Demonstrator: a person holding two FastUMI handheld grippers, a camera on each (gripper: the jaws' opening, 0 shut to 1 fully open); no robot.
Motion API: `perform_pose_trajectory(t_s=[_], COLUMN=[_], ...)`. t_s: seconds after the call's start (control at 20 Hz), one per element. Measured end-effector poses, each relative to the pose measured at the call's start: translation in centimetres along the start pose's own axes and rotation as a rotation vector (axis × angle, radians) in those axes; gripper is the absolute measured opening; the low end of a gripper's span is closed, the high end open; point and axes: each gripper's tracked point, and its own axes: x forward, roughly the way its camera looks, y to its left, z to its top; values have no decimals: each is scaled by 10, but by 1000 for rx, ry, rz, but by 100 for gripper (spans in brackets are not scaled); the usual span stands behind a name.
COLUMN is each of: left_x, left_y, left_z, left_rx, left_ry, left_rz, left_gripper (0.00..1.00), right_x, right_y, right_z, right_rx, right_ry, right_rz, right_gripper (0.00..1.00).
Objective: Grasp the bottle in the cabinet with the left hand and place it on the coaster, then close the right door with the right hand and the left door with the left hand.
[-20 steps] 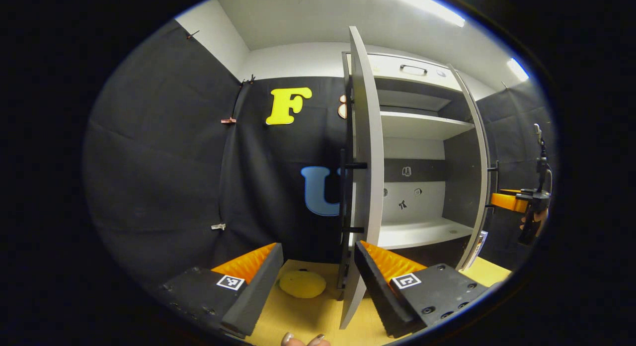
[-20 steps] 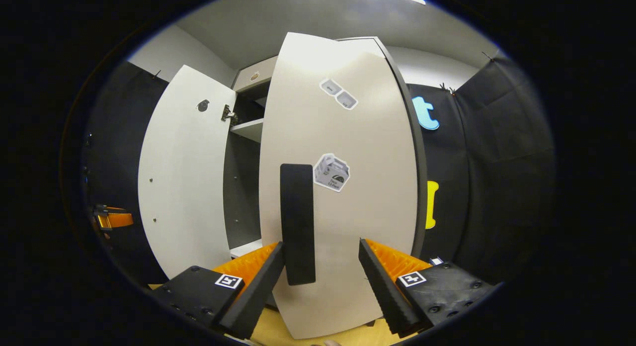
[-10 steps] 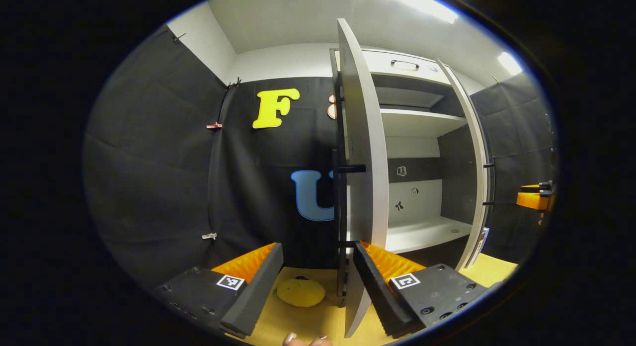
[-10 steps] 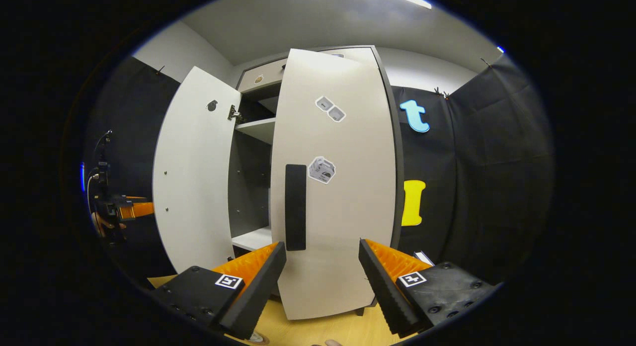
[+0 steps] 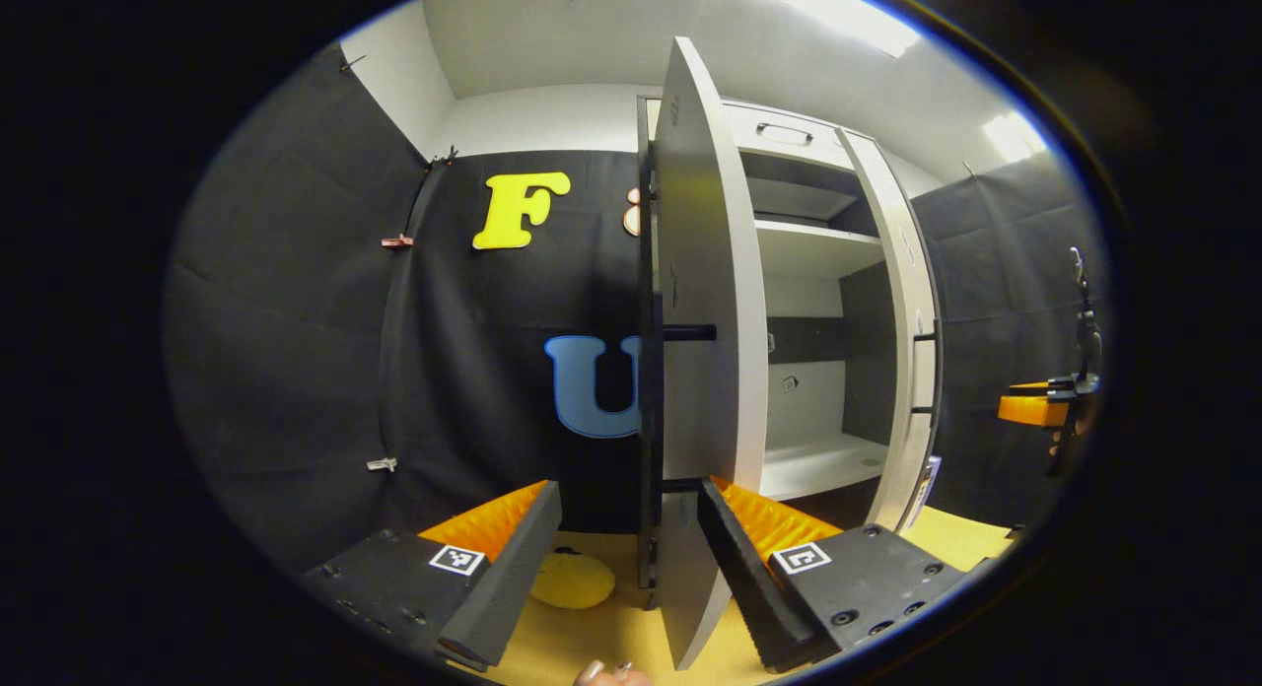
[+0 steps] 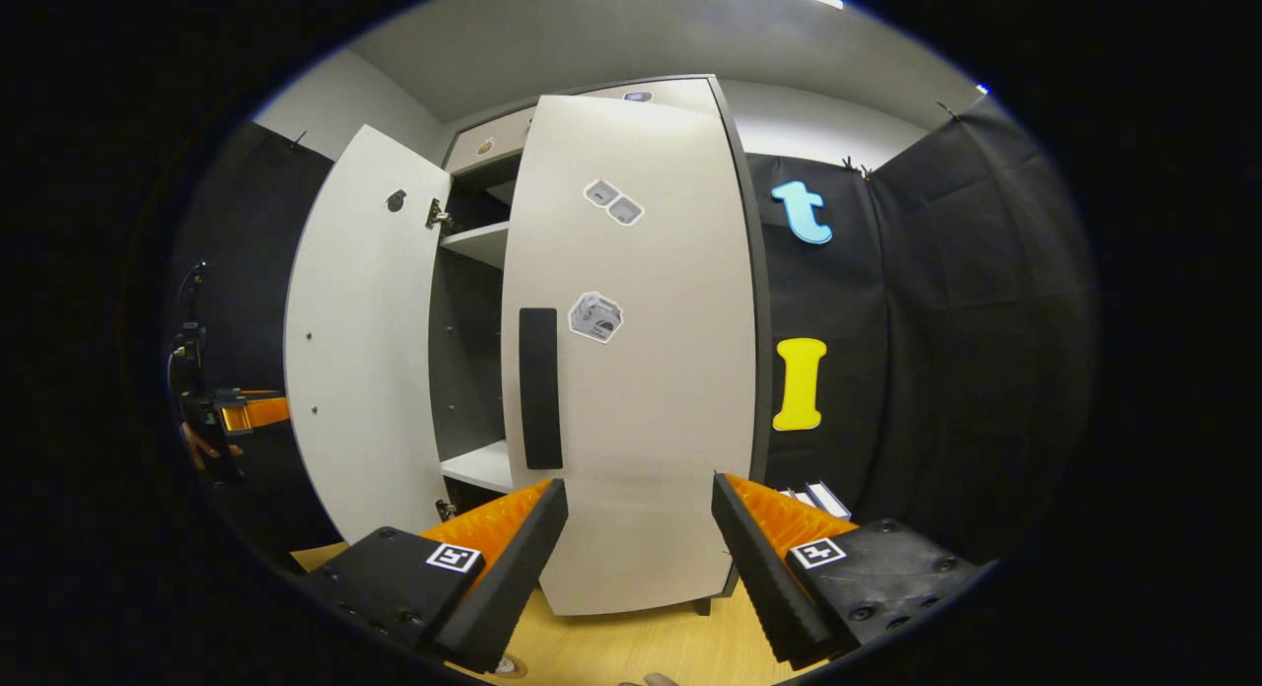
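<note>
I see my left tongs [image 5: 619, 548] held level and spread apart with nothing between the fingers, low over the pale yellow wooden surface [image 5: 601, 647]. They face the thin edge of the tall light-grey left cabinet door [image 5: 702, 311], which stands wide open; its black bar handle [image 5: 688, 332] sticks out toward the booth wall. The right finger [image 5: 735, 558] lies right at the door's lower edge, though I cannot tell whether it touches. A round yellow coaster [image 5: 570, 580] lies on the surface just beyond the left finger; I cannot make out a bottle on it. Inside the grey cabinet [image 5: 818, 302] the white shelves [image 5: 813, 247] look bare.

My right tongs [image 6: 639, 538] are also level and spread apart, gripping nothing, in front of the light-grey right cabinet door [image 6: 641, 351] with stickers and a black vertical handle [image 6: 539, 387]. That door is partly swung in, a dark gap left at its handle side. In the right gripper view the left tongs appear far left beside the open door.
</note>
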Motion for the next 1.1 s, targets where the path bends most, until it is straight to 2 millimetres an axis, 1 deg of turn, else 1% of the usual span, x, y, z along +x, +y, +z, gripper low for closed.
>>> perform_pose_trajectory(t_s=[0.15,0.35,0.5,0.6,0.7,0.8,0.85,0.95,1.1], left_x=[5,14,22,30,40,47,51,61,73], left_y=[-17,-48,-68,-74,-80,-94,-101,-118,-153], left_z=[-1,-3,-3,-7,-6,-6,-6,-11,-16], left_rx=[-13,-30,-46,-30,4,17,22,20,-3], left_ry=[1,9,3,8,6,2,-2,2,1], left_rz=[-35,-100,-127,-114,-104,-116,-124,-155,-211], left_gripper=[91,91,92,90,91,91,89,91,91], right_x=[7,13,19,22,23,25,27,28,28], right_y=[-5,-11,-27,-36,-43,-50,-52,-53,-58], right_z=[-2,-5,-5,-5,-5,-5,-5,-5,-4], right_rx=[-8,-1,-12,-15,-6,-6,-5,2,-4], right_ry=[4,9,7,8,9,11,12,11,7], right_rz=[4,7,-5,-13,-17,-25,-25,-19,-25], right_gripper=[98,98,98,98,98,98,98,98,98])
